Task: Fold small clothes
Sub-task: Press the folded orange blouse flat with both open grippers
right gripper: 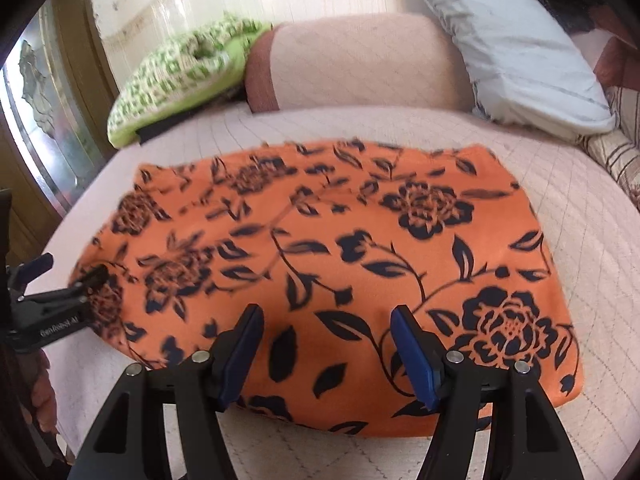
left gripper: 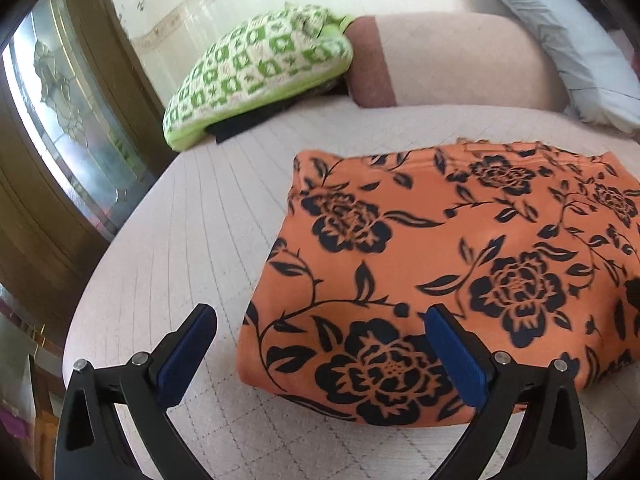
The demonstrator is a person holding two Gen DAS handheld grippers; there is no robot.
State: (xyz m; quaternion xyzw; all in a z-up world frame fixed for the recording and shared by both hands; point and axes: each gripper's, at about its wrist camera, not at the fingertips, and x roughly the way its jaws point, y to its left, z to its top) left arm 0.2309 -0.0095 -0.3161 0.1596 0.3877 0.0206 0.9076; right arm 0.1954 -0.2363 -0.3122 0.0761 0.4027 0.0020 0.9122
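Note:
An orange garment with a dark floral print lies folded into a flat rectangle on the pale quilted bed. My left gripper hovers open over its near left corner, one blue pad over the quilt and the other over the cloth. In the right wrist view the same garment fills the middle, and my right gripper stands open above its near edge with nothing pinched. The left gripper shows at the garment's left end, with a hand below it.
At the head of the bed lie a green-and-white patterned pillow, a pink bolster and a grey-white pillow. A wooden door with patterned glass stands left of the bed. A striped cloth lies at the right.

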